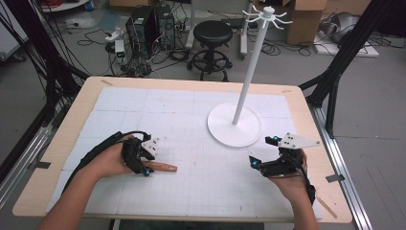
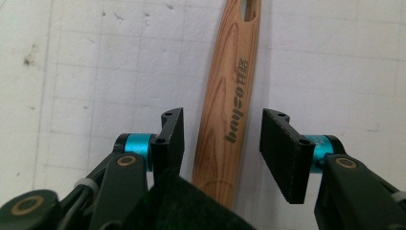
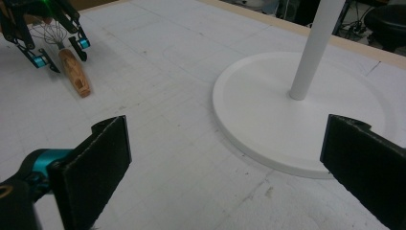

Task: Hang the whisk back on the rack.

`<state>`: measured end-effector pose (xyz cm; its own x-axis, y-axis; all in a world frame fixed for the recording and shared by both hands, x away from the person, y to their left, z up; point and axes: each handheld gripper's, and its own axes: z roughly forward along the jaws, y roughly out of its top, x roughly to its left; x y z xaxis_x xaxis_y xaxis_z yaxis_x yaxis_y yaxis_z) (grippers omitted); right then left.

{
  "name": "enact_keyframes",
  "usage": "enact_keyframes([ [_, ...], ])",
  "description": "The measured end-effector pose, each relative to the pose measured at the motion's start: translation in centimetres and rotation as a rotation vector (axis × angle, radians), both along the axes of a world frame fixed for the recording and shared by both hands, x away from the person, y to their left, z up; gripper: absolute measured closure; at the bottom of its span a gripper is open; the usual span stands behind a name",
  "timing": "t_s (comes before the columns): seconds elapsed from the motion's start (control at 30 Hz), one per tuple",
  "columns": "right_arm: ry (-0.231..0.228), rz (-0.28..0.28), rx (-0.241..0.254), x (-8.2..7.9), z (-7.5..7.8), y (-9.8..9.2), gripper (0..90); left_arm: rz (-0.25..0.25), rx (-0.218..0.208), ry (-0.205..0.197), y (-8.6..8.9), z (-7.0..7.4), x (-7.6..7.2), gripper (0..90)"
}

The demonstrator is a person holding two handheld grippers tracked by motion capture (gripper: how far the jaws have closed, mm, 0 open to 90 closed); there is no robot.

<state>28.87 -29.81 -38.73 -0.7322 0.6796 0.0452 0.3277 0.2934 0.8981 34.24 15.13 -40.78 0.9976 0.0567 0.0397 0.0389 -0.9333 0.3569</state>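
Left gripper view looks down on a wooden handle (image 2: 230, 103) lying flat on the white gridded mat (image 2: 86, 72), running away between the parted jaws of the left hand-held gripper (image 2: 221, 143); neither pad touches the wood, so it is released. High view puts this near the desk's (image 1: 72, 115) left front, the handle's free end pointing toward the middle. Wire loops show at the handle's other end in the right gripper view. Across the mat, the right hand-held gripper (image 1: 261, 155) hovers spread wide and empty. Just beyond it stands a white hook stand (image 1: 249, 76) on its round base (image 1: 225, 132).
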Motion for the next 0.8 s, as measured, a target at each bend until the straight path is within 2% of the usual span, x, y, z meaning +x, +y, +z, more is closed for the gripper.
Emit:
enact_keyframes([
  [0.03, 0.0, 0.0, 0.0, 0.01, -0.01, 0.0, 2.3, 0.002, 0.007, -0.007, -0.18, -0.13, 0.02, 56.7],
  [0.07, 0.0, 0.0, 0.0, 0.01, -0.01, 0.0, 2.3, -0.002, 0.018, -0.008, -0.36, -0.24, 0.1, 56.7],
  [0.17, 0.0, -0.004, -0.007, 0.0, -0.03, 0.04, 2.3, -0.01, 0.027, 0.023, -0.58, -0.3, 0.23, 63.4],
  [0.33, -0.003, 0.002, -0.02, 0.01, -0.06, 0.34, 2.3, -0.008, 0.013, 0.052, -0.36, -0.36, 0.62, 64.7],
  [0.5, -0.01, 0.0, -0.016, -0.18, 0.19, 0.27, 2.3, -0.005, 0.022, 0.04, -0.5, -0.25, 0.48, 69.3],
  [0.63, -0.009, -0.005, -0.02, -0.15, 0.1, 0.12, 2.3, -0.009, 0.033, 0.022, -0.61, -0.16, 0.27, 69.5],
  [0.73, -0.003, -0.005, -0.025, -0.04, -0.06, 0.12, 2.3, -0.009, 0.031, 0.009, -0.58, -0.05, 0.19, 69.5],
  [0.8, -0.001, -0.006, -0.026, 0.01, -0.12, 0.17, 2.3, -0.002, 0.008, 0.007, -0.35, 0.3, 0.27, 69.6],
])
